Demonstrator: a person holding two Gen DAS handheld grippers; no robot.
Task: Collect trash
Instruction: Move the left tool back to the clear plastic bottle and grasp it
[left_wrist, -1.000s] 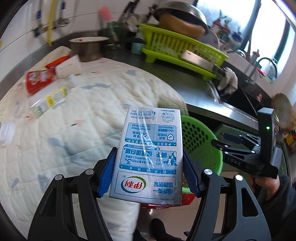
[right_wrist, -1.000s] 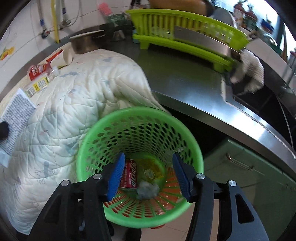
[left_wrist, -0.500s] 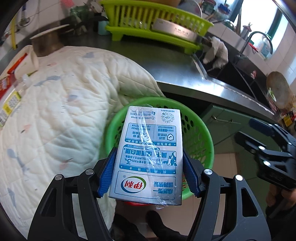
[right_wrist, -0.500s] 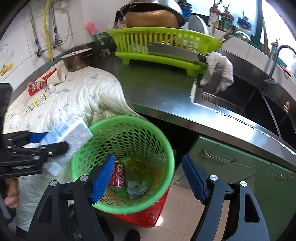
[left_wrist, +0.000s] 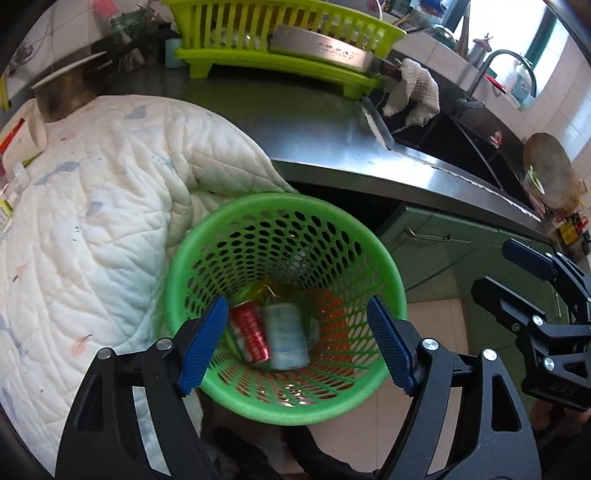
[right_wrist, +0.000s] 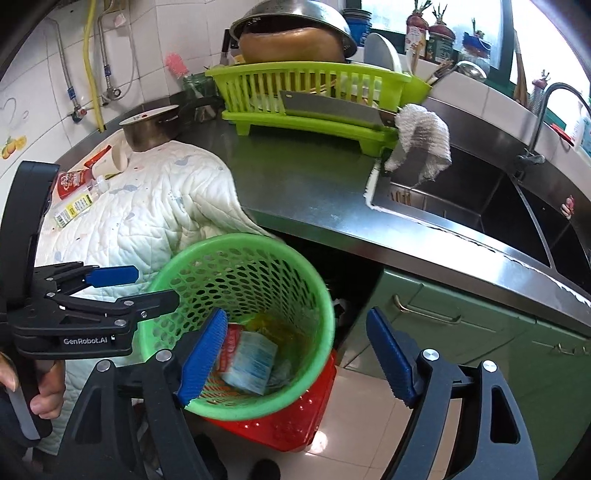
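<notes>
Your left gripper (left_wrist: 297, 341) has just been opening and now stands spread with nothing between its pads, above the green basket (left_wrist: 207, 236). The milk carton (left_wrist: 286, 338) lies at the basket's bottom beside a red can (left_wrist: 251, 334). Your right gripper (right_wrist: 297, 354), off beside the basket, is spread and empty too

The basket (left_wrist: 284, 306) stands on the floor just before the counter (left_wrist: 317, 136), against the hanging edge of the quilt (left_wrist: 92, 229) that lies on the counter to the basket's left. In the basket lie a carton (left_wrist: 286, 336) and, touching its left side, a can (left_wrist: 251, 332). Behind the basket, at the counter's back, sits the dish rack (right_wrist: 314, 96), with a pot (right_wrist: 151, 127) left of it. The sink (right_wrist: 480, 206) lies right of the basket, a cloth (right_wrist: 421, 136) on its near corner. Cabinet doors (right_wrist: 461, 325) stand under the sink.
</notes>
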